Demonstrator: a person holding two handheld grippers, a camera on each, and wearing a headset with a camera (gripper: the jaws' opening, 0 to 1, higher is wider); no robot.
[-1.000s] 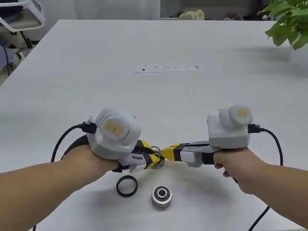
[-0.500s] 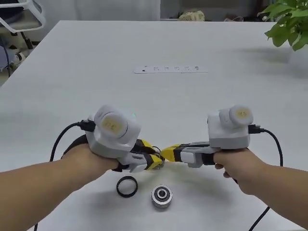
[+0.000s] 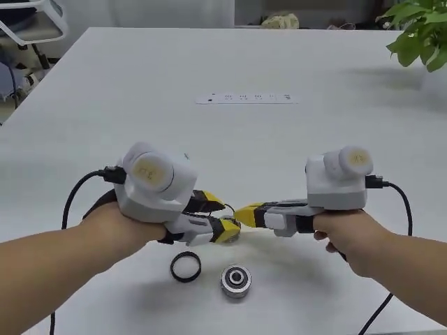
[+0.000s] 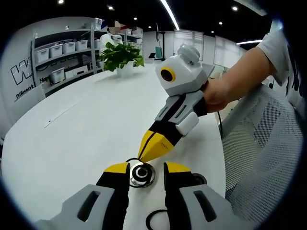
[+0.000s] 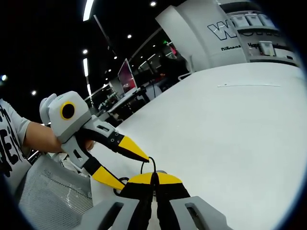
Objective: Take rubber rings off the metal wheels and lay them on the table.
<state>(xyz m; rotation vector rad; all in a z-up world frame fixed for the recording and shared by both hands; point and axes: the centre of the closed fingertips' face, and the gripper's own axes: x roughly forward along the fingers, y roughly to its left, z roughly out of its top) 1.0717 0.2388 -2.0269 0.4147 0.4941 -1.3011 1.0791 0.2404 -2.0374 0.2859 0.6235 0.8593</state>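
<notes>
my left gripper has opened since a second ago, its jaws now wide either side of the metal wheel at lower centre; right gripper stays pinched on a thin loop of rubber ring; loose ring and second wheel lie unmoved on the surface, bottom centre.

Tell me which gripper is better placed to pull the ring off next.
Right, probably: the right gripper is shut on the ring, while the left gripper stands open around the wheel.
</notes>
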